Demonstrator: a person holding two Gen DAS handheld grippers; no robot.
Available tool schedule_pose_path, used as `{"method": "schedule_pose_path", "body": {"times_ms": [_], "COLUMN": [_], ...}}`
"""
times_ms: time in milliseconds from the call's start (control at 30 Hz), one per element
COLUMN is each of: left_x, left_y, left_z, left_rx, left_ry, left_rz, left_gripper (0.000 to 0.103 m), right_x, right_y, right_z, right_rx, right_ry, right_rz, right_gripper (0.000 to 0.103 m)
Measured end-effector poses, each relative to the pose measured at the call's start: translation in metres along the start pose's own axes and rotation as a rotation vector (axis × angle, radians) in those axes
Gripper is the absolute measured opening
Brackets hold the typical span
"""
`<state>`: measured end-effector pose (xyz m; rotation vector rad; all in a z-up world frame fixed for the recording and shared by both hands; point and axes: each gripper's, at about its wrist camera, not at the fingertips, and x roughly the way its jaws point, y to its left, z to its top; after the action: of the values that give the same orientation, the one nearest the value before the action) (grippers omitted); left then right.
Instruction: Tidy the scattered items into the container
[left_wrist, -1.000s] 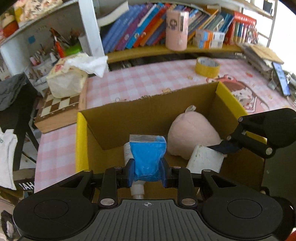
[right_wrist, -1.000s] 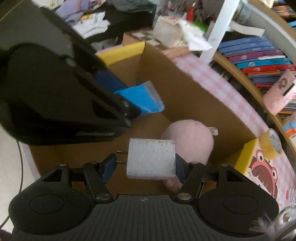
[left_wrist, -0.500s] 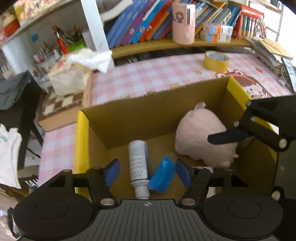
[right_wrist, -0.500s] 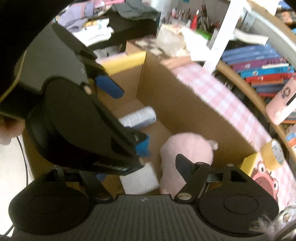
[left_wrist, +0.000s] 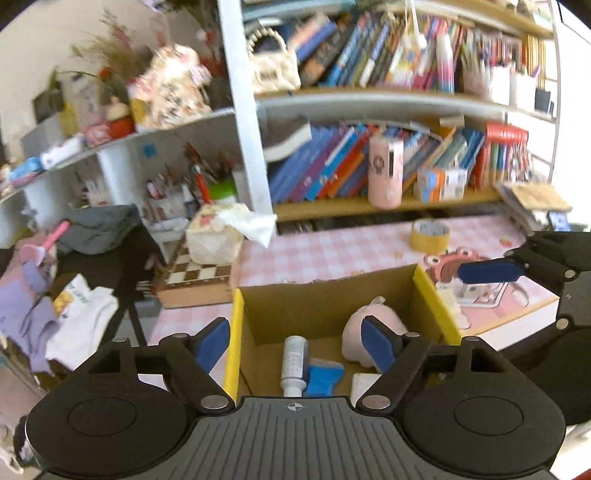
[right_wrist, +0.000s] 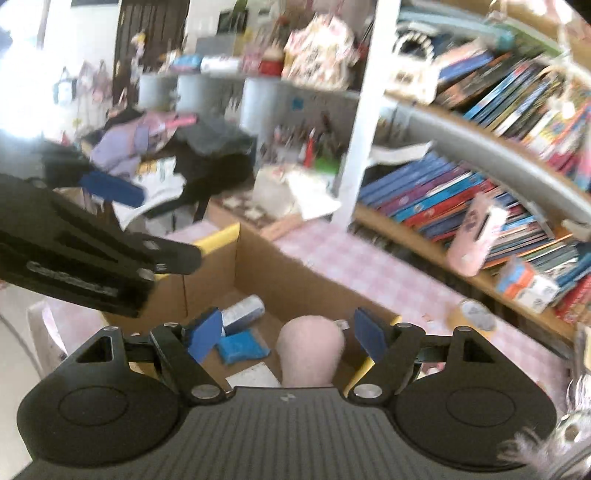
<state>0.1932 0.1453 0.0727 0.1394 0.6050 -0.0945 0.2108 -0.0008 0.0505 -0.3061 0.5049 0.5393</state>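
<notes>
Pink checked table (left_wrist: 332, 251), cardboard box (left_wrist: 325, 302) holding plush (right_wrist: 310, 347), bottle (left_wrist: 294, 360), blue pouch (left_wrist: 325, 376), both claws spread

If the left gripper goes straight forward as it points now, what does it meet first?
Probably the cardboard box: the open left gripper aims at its far wall, above the white bottle. Depth is unclear.

Your box (left_wrist: 325, 306) is matt brown cardboard with yellow edges. Inside you have a soft pink plush (left_wrist: 369, 332) with a fuzzy nap, a smooth white plastic bottle (left_wrist: 294, 356) and a glossy blue packet (left_wrist: 324, 376). The table (left_wrist: 325, 251) wears a pink checked cloth. Your left gripper (left_wrist: 295, 341) and right gripper (right_wrist: 286, 330) are matt black plastic with blue pads (left_wrist: 373, 343), ribbed bodies and bright metal screws.
</notes>
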Motion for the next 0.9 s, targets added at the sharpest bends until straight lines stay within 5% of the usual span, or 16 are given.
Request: {"method": "schedule_pose_path", "body": {"times_ms": [300,633,900], "left_x": [-0.075,-0.115,-0.126], "left_y": [-0.019,-0.055,-0.085], "left_z": [-0.051,-0.123,-0.144], "left_rx": [-0.065,-0.133,-0.109], "left_ry": [-0.045,0.016,0.026], "left_rz": [0.074,0.121,0.087], "left_gripper": [0.083,0.083,0.083], "right_x": [-0.085,-0.146,-0.173], "right_y": [0.004,0.030,0.042], "right_z": [-0.046,-0.124,-0.163], "right_rx": [0.138,0.195,0.223], "right_ry": [-0.108,-0.048,-0.005], "right_rz": [-0.111,-0.237,-0.293], "right_gripper": [0.077,0.080,0.081]}}
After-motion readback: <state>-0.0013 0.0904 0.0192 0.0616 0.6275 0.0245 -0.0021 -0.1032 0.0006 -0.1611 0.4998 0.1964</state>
